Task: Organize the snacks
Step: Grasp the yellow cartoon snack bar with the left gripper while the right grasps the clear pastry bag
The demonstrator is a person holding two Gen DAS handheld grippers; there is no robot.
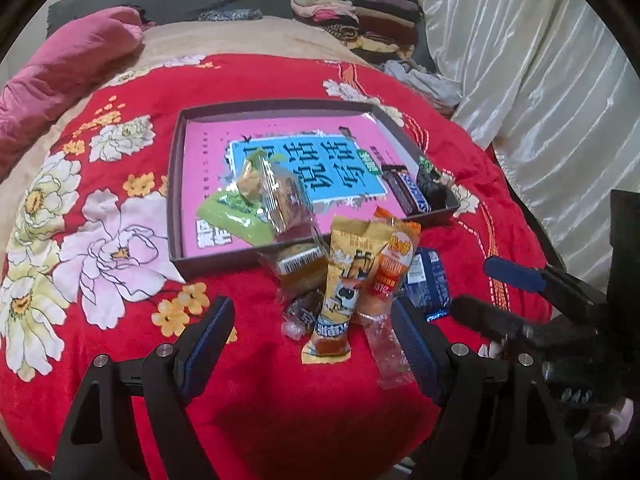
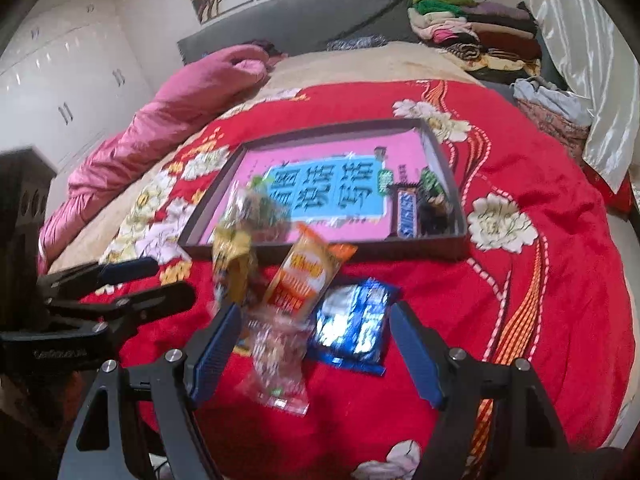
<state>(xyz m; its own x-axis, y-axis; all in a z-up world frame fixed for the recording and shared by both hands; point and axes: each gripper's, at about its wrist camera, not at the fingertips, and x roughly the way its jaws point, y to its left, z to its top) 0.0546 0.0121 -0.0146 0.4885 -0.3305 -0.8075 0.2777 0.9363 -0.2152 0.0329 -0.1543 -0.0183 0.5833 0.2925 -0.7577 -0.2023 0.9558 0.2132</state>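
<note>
Partly sorted. Inside the shallow tray (image 1: 176,184), on its pink-and-blue printed liner: a Snickers bar (image 1: 406,192) and a dark green-topped packet (image 1: 430,184) at the far right end, a lime-green packet (image 1: 232,220) and a clear-wrapped cake (image 1: 276,196) at the near left.

Left to move, by my reckoning: the heap on the cover just in front of the tray's near wall. It holds a yellow sachet (image 1: 340,280), an orange sachet (image 1: 390,276) with a clear tail, a blue foil pack (image 1: 426,280), a clear-wrapped cake (image 1: 298,268) touching the tray wall, and a small wrapped candy (image 1: 300,312). Roughly half done.

My left gripper (image 1: 312,344) stands wide open and empty, with the yellow and orange sachets lying between its pads. My right gripper (image 2: 316,348) is likewise spread and empty, over the orange sachet's tail and the blue foil pack (image 2: 352,332).

Surface: a bed under a red floral blanket (image 1: 120,248), soft and uneven. A pink quilt (image 1: 60,76) lies far left, folded clothes (image 1: 360,16) far right by a pale curtain (image 1: 520,60). White wardrobes (image 2: 60,80) stand on the left.
</note>
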